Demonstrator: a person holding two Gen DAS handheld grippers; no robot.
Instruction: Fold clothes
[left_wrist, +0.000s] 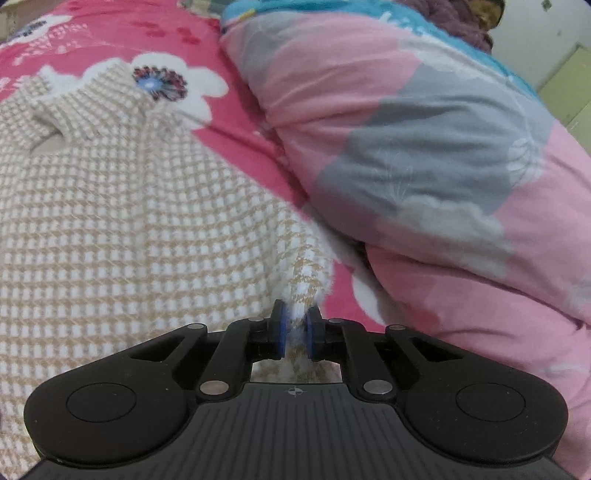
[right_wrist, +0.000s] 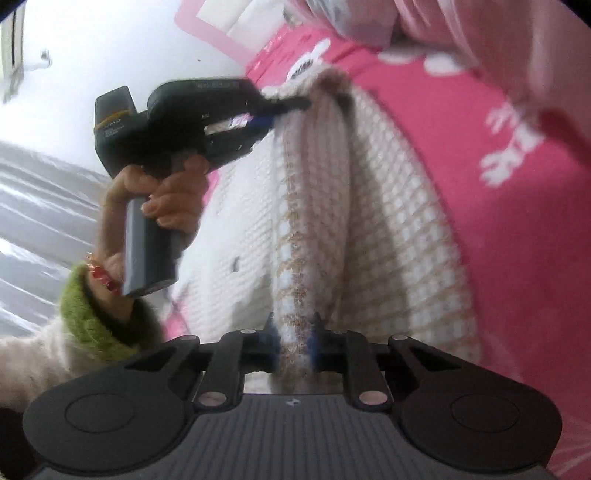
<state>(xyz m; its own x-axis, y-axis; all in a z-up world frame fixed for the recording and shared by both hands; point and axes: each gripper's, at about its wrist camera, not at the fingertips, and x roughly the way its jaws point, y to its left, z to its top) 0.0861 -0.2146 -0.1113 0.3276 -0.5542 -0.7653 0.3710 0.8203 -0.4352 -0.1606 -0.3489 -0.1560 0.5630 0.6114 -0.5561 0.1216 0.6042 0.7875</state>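
Observation:
A beige-and-white houndstooth sweater (left_wrist: 110, 221) lies on a pink flowered bedsheet (left_wrist: 229, 122), its ribbed collar at the upper left. My left gripper (left_wrist: 295, 328) is shut on a pinched edge of the sweater, the fabric bunched between its blue pads. In the right wrist view the sweater (right_wrist: 369, 229) hangs lifted and stretched between both grippers. My right gripper (right_wrist: 293, 341) is shut on a fold of its edge. The left gripper (right_wrist: 280, 107) shows there at the upper middle, held by a hand (right_wrist: 166, 199) with a green cuff, clamped on the sweater's far end.
A bulky pink, grey and blue quilt (left_wrist: 424, 147) is piled right of the sweater, close to the left gripper. The pink bedsheet (right_wrist: 517, 221) spreads under and right of the garment. A white wall (right_wrist: 110, 44) and a grey surface (right_wrist: 44, 206) lie to the left.

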